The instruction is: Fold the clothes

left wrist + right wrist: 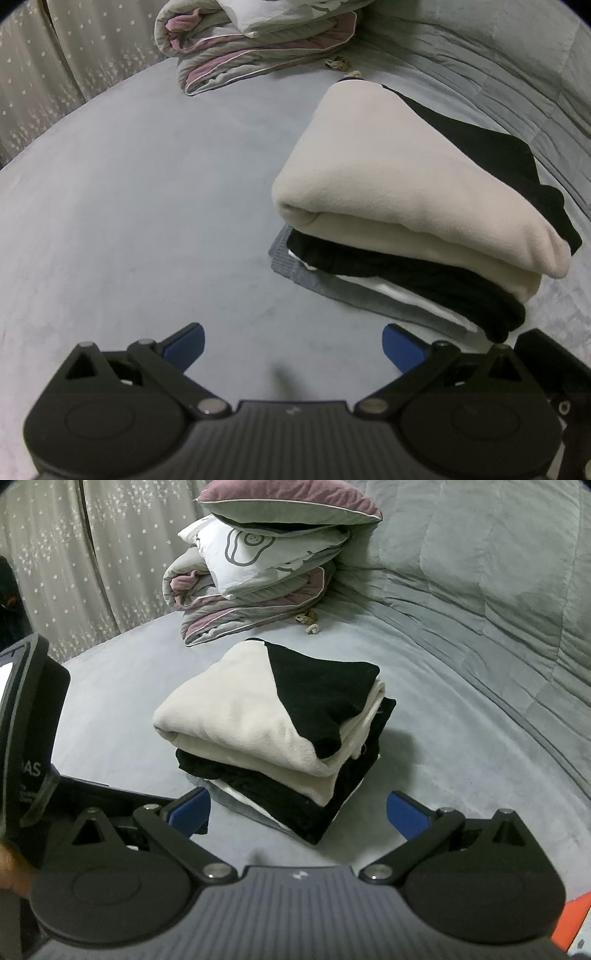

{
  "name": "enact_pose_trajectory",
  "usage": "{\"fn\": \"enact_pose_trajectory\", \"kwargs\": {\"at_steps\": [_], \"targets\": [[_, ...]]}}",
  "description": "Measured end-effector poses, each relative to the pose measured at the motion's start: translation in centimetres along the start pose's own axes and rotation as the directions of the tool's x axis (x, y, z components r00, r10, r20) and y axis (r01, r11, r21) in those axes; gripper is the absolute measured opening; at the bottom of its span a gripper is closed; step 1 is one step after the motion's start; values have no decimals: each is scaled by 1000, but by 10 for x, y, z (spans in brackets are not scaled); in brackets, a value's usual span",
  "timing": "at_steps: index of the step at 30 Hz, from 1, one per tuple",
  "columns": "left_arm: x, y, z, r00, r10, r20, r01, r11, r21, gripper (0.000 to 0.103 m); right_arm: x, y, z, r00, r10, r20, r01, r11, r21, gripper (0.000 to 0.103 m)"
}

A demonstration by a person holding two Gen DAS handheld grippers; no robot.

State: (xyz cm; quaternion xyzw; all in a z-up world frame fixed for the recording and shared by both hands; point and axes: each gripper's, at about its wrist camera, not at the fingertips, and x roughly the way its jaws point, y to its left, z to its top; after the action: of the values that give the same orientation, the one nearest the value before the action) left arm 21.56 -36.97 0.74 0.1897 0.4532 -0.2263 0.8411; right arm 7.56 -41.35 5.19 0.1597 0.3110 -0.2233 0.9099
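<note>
While both claws hang empty, a grey bed surface (pixel 129 221) is seen beneath them, backed by a star-print curtain (pixel 92 572) ahead to the left and a quilted grey cover (pixel 480 609) ahead to the right. Folded bedding (pixel 251 590) topped by a mauve pillow (pixel 291 498) is stacked far ahead. No containers are visible. Left gripper (pixel 293 341): blue pads spread wide, nothing pinched; the stack of folded clothes (pixel 406 206) is placed ahead and right of it. Right gripper (pixel 297 810): spread wide, nothing pinched; the stack lies directly ahead, cream fleece (pixel 229 709) on top, black garment (pixel 317 698) draped over its right corner.
</note>
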Motion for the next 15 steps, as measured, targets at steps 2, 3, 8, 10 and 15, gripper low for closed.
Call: {"fn": "enact_pose_trajectory", "kwargs": {"at_steps": [2, 3, 8, 10, 15], "targets": [[-1, 1, 0, 1000, -1, 1, 1, 1000, 0, 102, 0, 0, 0, 1000, 1, -1, -1, 1000, 1, 103], [-1, 1, 0, 1000, -1, 1, 1, 1000, -1, 102, 0, -1, 0, 1000, 1, -2, -1, 1000, 1, 103], [-5, 1, -3, 1000, 7, 0, -7, 1000, 1, 102, -2, -1, 1, 1000, -2, -3, 2, 1000, -1, 103], [-8, 1, -5, 1000, 11, -3, -11, 1000, 0, 102, -4, -1, 2, 1000, -4, -6, 4, 1000, -14, 103], [-31, 5, -24, 1000, -5, -13, 5, 1000, -14, 102, -27, -5, 9, 999, -42, 33, 44, 997, -69, 103]]}}
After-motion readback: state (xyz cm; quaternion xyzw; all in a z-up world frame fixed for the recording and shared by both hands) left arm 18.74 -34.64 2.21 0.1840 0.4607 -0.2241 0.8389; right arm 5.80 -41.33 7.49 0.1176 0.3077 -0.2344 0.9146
